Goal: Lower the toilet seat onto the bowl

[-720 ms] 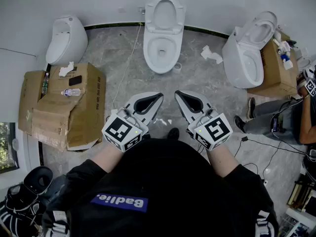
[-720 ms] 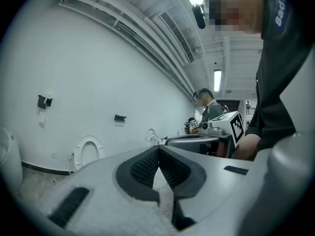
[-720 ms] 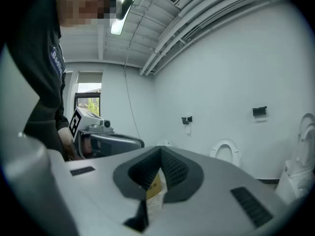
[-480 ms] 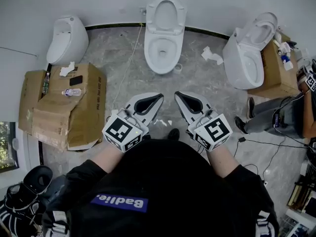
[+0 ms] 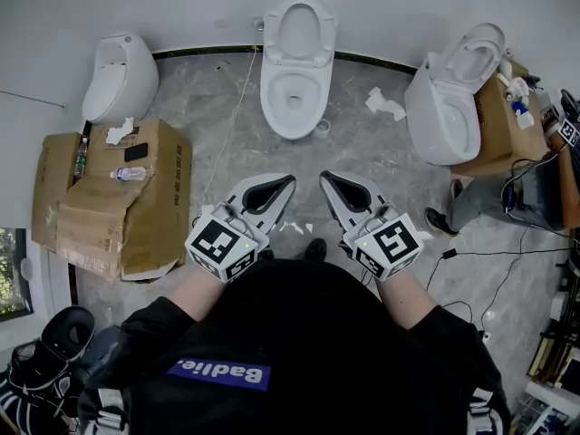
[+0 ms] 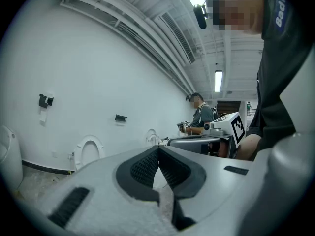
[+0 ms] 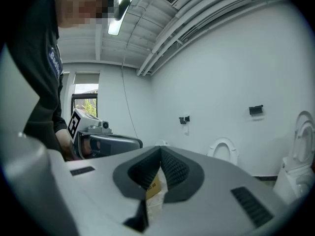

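we hold the left claw [image 5: 288, 180] and right claw [image 5: 325, 176] closed, empty, well short of the toilet [image 5: 292, 102], seat [image 5: 300, 27] raised.

Toilet [image 5: 297, 62] white, wall [image 5: 181, 7] white; floor [image 5: 362, 152] grey, marbled. Box [image 5: 109, 198] plain brown. Cubes [image 5: 222, 243] black-and-white squares; shirt [image 5: 308, 333] black, blue label [image 5: 222, 372].

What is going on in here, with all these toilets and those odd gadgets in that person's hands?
A person stands holding a two-jaw tool in each hand. The left tool and the right tool are both shut and empty, held side by side in front of the body. They point toward the middle toilet, whose seat stands raised. Neither tool is near it, so lowering the seat has not begun.
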`<state>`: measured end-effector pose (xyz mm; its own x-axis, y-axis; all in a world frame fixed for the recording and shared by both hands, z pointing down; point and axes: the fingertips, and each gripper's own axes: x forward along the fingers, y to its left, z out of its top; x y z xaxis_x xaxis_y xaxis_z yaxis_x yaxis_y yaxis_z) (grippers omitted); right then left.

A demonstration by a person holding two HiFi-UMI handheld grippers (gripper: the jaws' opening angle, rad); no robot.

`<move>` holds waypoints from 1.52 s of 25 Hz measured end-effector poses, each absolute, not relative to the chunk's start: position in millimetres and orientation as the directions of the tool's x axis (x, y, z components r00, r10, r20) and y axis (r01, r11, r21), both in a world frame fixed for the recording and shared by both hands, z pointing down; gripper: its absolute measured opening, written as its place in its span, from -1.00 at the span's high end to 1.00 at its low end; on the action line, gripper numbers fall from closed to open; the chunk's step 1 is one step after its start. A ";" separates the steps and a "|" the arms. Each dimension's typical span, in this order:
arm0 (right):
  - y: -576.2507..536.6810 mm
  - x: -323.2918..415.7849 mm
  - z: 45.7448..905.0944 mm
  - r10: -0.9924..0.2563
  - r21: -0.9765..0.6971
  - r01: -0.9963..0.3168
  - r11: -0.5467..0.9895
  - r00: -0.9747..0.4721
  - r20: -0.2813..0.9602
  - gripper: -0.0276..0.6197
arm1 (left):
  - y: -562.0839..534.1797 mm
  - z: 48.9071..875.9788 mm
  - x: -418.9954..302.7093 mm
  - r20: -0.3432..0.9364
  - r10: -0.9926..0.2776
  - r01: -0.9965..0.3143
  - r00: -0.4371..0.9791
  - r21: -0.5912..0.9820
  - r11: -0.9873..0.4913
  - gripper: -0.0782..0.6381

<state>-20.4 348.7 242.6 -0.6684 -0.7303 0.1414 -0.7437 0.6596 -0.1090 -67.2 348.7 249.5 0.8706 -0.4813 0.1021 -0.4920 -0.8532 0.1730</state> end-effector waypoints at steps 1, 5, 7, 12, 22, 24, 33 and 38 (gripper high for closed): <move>348.7 -17.6 242.9 -0.734 -0.109 -0.747 0.656 -0.665 0.142 0.83 | 347.9 249.6 -66.2 0.100 -0.483 -0.493 0.870 0.174 -0.852 0.73; 344.6 -3.3 244.8 -0.748 -0.123 -0.762 0.636 -0.648 0.143 0.83 | 342.3 250.6 -59.6 0.096 -0.495 -0.504 0.864 0.185 -0.844 0.73; 343.0 3.8 246.8 -0.748 -0.124 -0.763 0.634 -0.646 0.151 0.83 | 341.1 252.1 -53.5 0.098 -0.497 -0.506 0.862 0.188 -0.842 0.73; 339.9 22.8 251.7 -0.746 -0.133 -0.761 0.635 -0.649 0.150 0.83 | 337.9 257.2 -38.0 0.106 -0.509 -0.520 0.854 0.191 -0.833 0.73; 317.0 53.4 247.1 -0.720 -0.138 -0.726 0.674 -0.687 0.097 0.83 | 315.6 254.3 -9.4 0.114 -0.578 -0.589 0.808 0.158 -0.792 0.73; 311.2 57.3 249.2 -0.711 -0.142 -0.716 0.683 -0.697 0.096 0.83 | 310.0 253.3 -2.9 0.109 -0.592 -0.602 0.798 0.157 -0.783 0.73; 285.6 49.6 260.6 -0.695 -0.145 -0.704 0.695 -0.709 0.119 0.83 | 277.6 252.6 -12.2 0.094 -0.613 -0.620 0.785 0.155 -0.769 0.73; 246.4 41.7 268.1 -0.726 -0.146 -0.739 0.658 -0.673 0.140 0.83 | 233.8 259.4 -31.4 0.097 -0.602 -0.609 0.793 0.152 -0.778 0.73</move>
